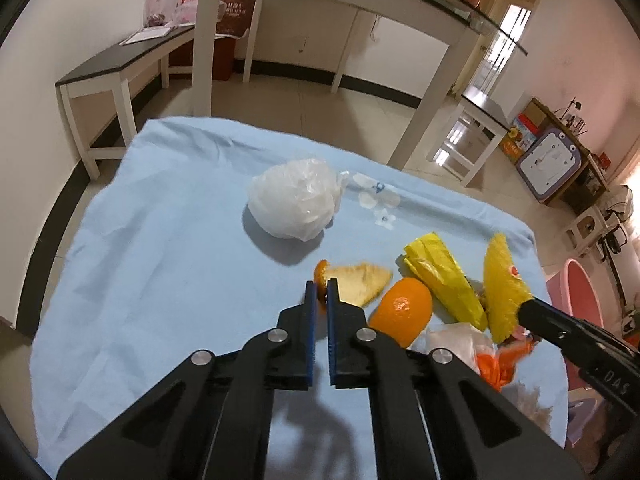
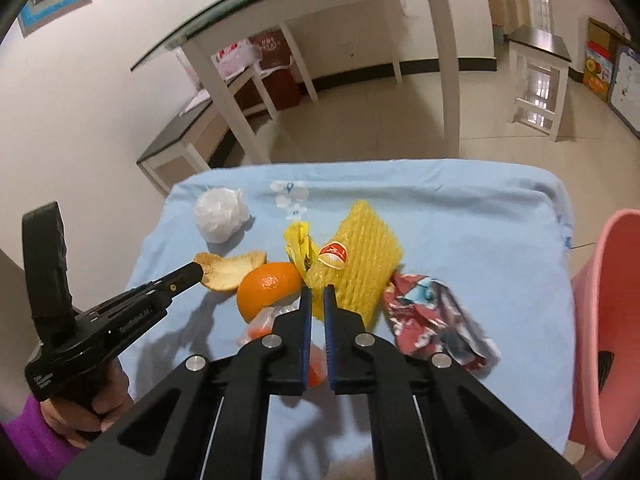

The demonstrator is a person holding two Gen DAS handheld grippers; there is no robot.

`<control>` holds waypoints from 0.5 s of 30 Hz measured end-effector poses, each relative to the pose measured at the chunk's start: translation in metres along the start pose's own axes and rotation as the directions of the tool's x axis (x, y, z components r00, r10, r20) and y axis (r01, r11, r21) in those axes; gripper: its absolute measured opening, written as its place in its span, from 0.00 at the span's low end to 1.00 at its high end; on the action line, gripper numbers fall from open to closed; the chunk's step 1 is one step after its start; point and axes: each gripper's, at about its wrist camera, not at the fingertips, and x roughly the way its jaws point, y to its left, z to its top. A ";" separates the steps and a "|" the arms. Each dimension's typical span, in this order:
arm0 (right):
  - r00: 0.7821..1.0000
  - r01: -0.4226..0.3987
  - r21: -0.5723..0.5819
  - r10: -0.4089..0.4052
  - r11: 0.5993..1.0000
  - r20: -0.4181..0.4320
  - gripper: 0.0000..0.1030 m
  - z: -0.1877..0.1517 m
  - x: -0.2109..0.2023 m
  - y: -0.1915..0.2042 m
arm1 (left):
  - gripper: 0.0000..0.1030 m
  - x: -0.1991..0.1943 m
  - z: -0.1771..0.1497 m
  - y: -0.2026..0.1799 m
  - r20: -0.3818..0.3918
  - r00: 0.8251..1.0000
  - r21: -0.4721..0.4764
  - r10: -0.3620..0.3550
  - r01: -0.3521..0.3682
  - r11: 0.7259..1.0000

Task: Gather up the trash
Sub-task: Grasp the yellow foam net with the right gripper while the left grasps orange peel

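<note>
Pinching trash on blue cloth [image 2: 460, 216]: left gripper [image 1: 321, 292] clamping orange peel [image 1: 362, 280] at its edge, right gripper [image 2: 317, 300] clamping yellow foam net [image 2: 366, 256]. Next, likely lifting both toward pink bin [image 2: 608, 320] beside cloth. Counting: one orange [image 2: 266, 286], one white bag [image 2: 220, 214], one crumpled wrapper [image 2: 432, 316].

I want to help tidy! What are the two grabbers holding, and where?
Left gripper pinches the orange peel by its end; right gripper pinches the yellow foam net at its near edge.

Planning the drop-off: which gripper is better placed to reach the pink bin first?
Right. The right gripper, shut on the foam net, sits nearest the pink bin; the left gripper, clamping the peel, is farther.
</note>
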 end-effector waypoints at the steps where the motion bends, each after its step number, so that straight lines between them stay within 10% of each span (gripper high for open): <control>1: 1.000 -0.002 0.008 0.002 1.000 0.014 0.05 -0.001 -0.006 -0.001 | 0.03 -0.005 0.000 0.001 0.009 1.000 -0.004 -0.005 0.005 1.000; 15: 0.984 -0.001 0.117 -0.020 0.993 0.178 0.04 -0.022 -0.099 -0.043 | 0.03 -0.070 0.004 -0.005 0.123 0.991 0.008 -0.053 0.052 0.999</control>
